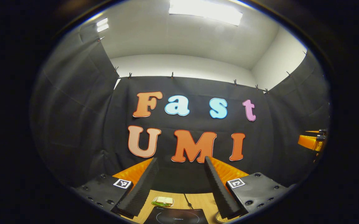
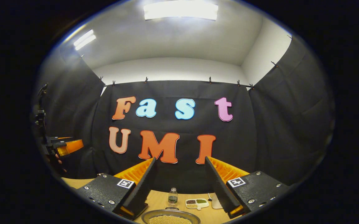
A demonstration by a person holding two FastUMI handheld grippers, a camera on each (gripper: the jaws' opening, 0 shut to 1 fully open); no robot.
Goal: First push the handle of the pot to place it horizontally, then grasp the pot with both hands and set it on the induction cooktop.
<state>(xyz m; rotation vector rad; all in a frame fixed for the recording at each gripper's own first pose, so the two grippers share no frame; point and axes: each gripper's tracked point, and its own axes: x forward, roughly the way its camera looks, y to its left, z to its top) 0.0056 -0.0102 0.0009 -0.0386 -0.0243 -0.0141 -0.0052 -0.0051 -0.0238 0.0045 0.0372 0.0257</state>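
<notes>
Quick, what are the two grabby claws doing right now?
Left gripper: open, holding nothing.
Right gripper: open, holding nothing.

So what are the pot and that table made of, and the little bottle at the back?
The pot looks like metal: a grey, dully shining rim around pale yellow grains. The table seems to be light wood or a wood-look top, tan and matte. The bottle is clear, probably plastic, though glass can't be ruled out.
</notes>
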